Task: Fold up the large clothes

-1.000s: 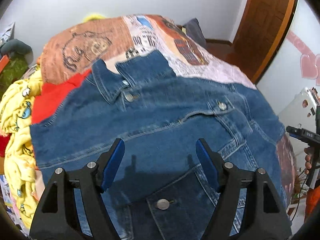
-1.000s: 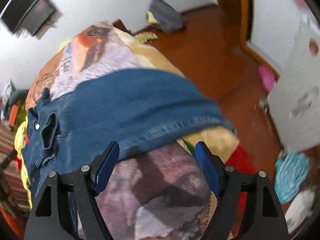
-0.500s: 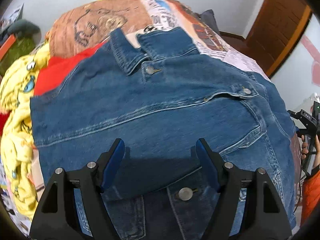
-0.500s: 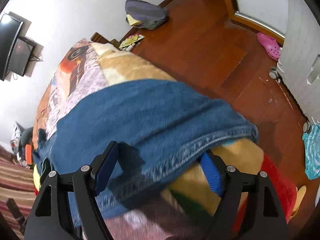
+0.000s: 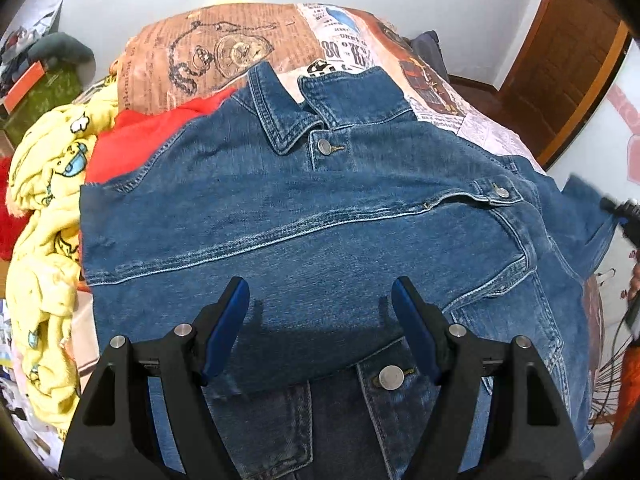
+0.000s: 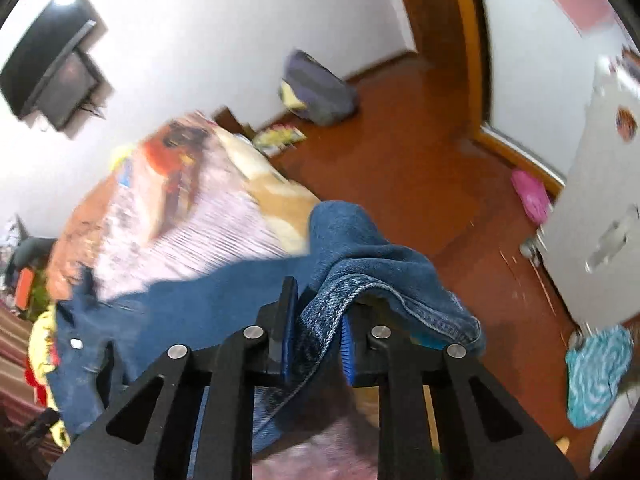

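Observation:
A blue denim jacket (image 5: 320, 216) lies front up on the bed, collar at the far side, one sleeve folded across its chest. My left gripper (image 5: 320, 312) is open and empty, hovering just above the folded sleeve. My right gripper (image 6: 316, 320) is shut on the jacket's other sleeve cuff (image 6: 360, 280) and holds it lifted above the bed edge; the sleeve trails back to the jacket body (image 6: 180, 300). The right gripper also shows at the right edge of the left wrist view (image 5: 622, 216).
The bed has a printed patchwork cover (image 5: 240, 48). A yellow cartoon garment (image 5: 44, 240) and a red one (image 5: 136, 136) lie at its left. To the right are wooden floor (image 6: 420, 168), a grey bag (image 6: 316, 92), a white cabinet (image 6: 600, 200) and a wooden door (image 5: 568, 48).
My right gripper has closed on the sleeve cuff and lifted it off the bed. My left gripper has stayed open, shifting slightly over the jacket.

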{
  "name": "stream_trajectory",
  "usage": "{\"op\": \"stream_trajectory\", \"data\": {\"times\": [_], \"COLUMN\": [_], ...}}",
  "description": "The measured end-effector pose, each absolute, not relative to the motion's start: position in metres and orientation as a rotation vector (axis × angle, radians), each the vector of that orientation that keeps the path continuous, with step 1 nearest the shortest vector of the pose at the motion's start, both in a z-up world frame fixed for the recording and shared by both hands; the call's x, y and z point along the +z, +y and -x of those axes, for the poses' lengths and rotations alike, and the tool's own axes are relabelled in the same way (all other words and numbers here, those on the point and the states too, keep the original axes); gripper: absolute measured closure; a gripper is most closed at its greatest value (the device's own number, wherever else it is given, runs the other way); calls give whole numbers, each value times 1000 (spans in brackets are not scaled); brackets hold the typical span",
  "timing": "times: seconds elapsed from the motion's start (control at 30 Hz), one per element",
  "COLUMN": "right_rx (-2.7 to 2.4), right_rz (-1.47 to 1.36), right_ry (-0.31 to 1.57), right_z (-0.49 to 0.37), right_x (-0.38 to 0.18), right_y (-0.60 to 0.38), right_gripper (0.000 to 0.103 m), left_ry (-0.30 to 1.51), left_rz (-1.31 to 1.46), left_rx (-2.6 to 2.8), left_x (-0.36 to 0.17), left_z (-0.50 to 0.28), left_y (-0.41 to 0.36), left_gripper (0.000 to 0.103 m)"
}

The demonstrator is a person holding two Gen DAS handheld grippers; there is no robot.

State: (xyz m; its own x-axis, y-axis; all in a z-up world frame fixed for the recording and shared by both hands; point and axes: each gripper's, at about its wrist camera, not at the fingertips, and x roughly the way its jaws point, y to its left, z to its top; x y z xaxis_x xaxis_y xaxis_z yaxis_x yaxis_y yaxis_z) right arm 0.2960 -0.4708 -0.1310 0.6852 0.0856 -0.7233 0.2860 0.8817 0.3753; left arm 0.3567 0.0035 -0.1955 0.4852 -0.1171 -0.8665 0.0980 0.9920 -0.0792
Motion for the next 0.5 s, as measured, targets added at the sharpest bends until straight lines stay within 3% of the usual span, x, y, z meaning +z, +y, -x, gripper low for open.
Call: {"op": "stream_trajectory", "data": {"times": [0.27,0.5], "right_rx": [84,289], "right_rz": [-366,-319], "right_ry": [639,614], "right_z": [-297,-314], "right_x": [-36,-16], "right_y": [-393,-309], "right_gripper": [91,93], "left_ry": [991,942], "left_rz": [-2,7], "left_rx": [-142,-146], "left_x": [-177,-160], "left_z": [-347,-339], "left_y": [7,18], "left_gripper": [30,30]}}
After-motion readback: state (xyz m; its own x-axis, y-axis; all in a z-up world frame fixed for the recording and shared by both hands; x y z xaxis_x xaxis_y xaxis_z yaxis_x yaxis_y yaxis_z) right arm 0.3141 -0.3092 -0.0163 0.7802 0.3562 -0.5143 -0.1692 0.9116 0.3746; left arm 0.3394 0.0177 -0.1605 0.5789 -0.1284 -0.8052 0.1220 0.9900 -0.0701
